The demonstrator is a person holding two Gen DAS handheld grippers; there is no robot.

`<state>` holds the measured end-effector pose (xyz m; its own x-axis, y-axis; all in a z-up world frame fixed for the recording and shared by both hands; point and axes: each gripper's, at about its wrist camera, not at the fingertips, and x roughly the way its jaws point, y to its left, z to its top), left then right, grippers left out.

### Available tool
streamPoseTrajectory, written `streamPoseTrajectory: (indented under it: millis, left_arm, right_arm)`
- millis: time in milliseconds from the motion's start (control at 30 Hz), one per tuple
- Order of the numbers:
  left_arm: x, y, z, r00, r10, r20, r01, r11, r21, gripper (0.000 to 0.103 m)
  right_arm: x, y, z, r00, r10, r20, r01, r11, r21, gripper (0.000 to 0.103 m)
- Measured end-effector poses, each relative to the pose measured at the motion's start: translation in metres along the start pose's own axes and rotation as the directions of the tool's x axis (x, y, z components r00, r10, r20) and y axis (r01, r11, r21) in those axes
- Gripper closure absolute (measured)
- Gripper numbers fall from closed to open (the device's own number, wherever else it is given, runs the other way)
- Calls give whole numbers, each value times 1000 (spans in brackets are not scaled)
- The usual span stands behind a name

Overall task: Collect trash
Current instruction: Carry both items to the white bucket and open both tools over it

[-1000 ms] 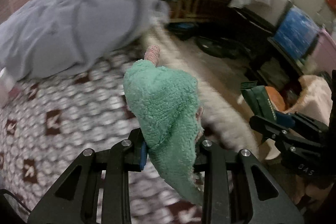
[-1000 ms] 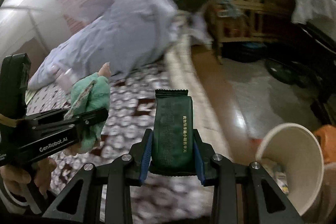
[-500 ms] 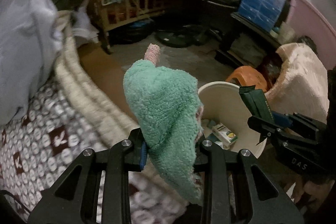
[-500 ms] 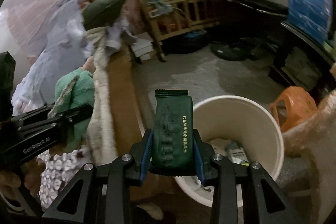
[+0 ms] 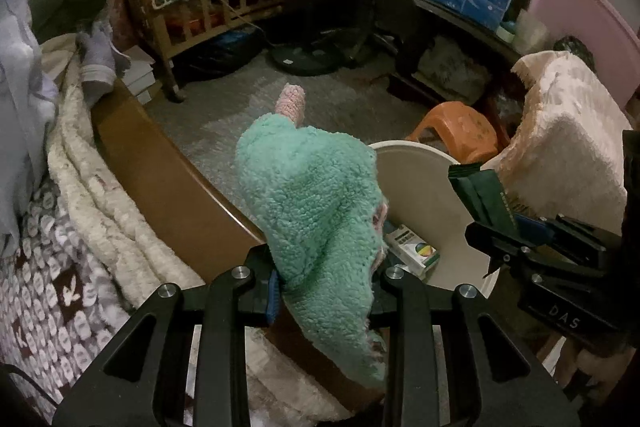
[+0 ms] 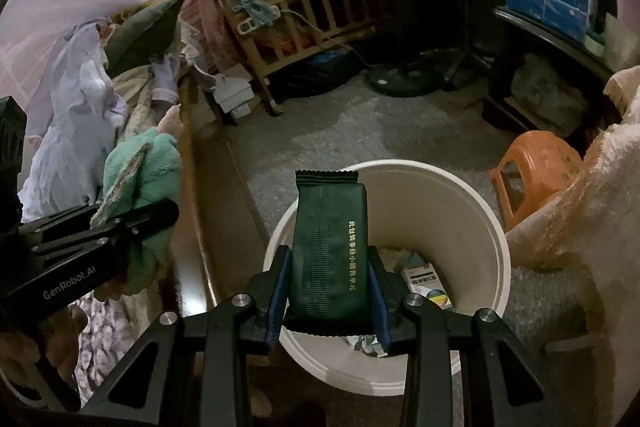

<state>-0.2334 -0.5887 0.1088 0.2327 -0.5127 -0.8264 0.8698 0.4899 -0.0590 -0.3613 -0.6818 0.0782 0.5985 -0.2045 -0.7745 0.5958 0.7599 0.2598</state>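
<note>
The right gripper (image 6: 328, 291) is clamped on a dark green wrapper (image 6: 330, 247), its blue pads pressing both long edges. The wrapper stands lengthwise along the fingers, crimped far end pointing away, over the near rim of the white bin (image 6: 472, 227). Cartons and scraps lie in the bin's bottom.

The left gripper (image 5: 326, 283) is closed on a green fleece cloth (image 5: 316, 211), which bunches above the jaws and droops toward the camera; a pink tip (image 5: 292, 105) points far. It hangs over the wooden bed edge (image 5: 168, 179), just left of the bin (image 5: 424, 179). An orange stool (image 5: 456, 131) stands beyond the bin.
</note>
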Motion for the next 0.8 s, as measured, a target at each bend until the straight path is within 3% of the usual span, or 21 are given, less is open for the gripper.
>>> streamPoseTrajectory:
  millis: [800]
  left_arm:
    - [39, -17, 8, 997, -38, -74, 40, 999, 24, 76]
  right_arm:
    - [20, -33, -6, 999, -26, -30, 29, 996, 85, 68]
